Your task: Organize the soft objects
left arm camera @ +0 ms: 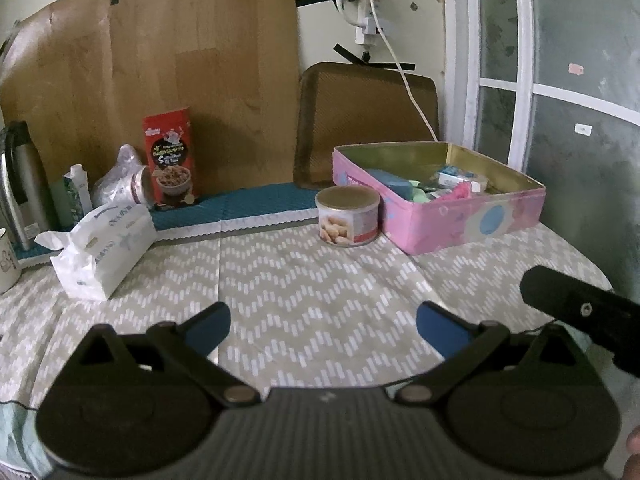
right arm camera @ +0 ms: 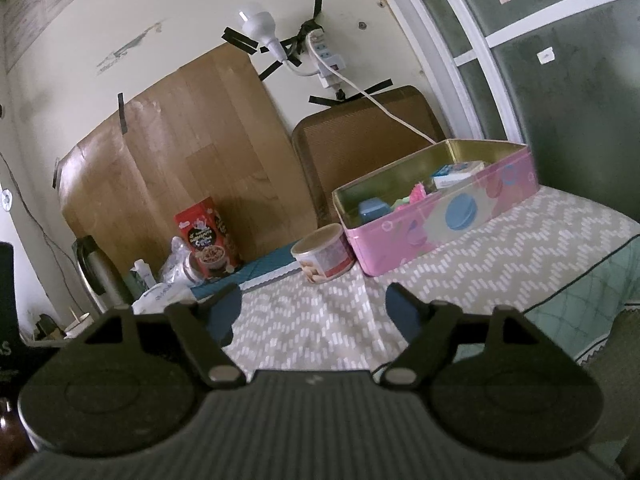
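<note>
— Our grippers?
— We see the left gripper [left arm camera: 322, 326] and right gripper [right arm camera: 314, 312] both spread wide, empty.
— Soft objects?
— Colourful pieces [left arm camera: 436, 190] inside the open pink rectangular tin [left arm camera: 472, 228], at two o'clock.

Counter cloth [left arm camera: 304, 272]: beige, white chevron dashes. Tin box [left arm camera: 472, 220]: pink, blue circles, gold inside. Cereal box [left arm camera: 172, 156]: red and black. Mat strip [left arm camera: 256, 204]: teal, white scalloped edge. Round can [left arm camera: 347, 216]: red-white label, lid perhaps gold. Hand-held gripper pads [left arm camera: 210, 326]: blue.
</note>
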Tool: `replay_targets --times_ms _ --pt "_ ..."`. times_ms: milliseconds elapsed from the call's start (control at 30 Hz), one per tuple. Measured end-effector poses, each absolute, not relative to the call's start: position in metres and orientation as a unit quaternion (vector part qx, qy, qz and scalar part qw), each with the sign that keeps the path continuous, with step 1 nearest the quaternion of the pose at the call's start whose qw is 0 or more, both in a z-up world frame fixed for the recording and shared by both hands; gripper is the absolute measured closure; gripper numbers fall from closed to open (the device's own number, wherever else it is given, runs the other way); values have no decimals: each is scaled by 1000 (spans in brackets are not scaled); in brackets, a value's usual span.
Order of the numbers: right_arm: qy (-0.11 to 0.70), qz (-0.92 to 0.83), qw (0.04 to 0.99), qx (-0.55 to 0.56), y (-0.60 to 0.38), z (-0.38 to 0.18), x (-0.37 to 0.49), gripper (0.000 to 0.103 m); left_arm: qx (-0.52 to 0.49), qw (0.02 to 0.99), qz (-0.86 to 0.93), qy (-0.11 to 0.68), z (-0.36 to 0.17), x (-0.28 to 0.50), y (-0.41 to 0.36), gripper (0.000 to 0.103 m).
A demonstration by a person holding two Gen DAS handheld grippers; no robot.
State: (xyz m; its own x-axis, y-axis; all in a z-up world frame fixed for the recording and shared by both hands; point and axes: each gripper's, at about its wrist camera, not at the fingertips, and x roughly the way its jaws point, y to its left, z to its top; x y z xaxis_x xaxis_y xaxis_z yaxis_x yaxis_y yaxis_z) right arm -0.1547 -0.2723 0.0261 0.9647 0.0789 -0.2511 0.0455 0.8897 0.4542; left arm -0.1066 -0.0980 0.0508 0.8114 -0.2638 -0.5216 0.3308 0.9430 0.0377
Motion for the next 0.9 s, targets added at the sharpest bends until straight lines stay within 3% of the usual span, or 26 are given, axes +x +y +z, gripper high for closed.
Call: replay_targets --times_ms 900 --pt "137 -7 960 244 -269 17 -162 16 58 953 -154 255 51 -116 -94 0"
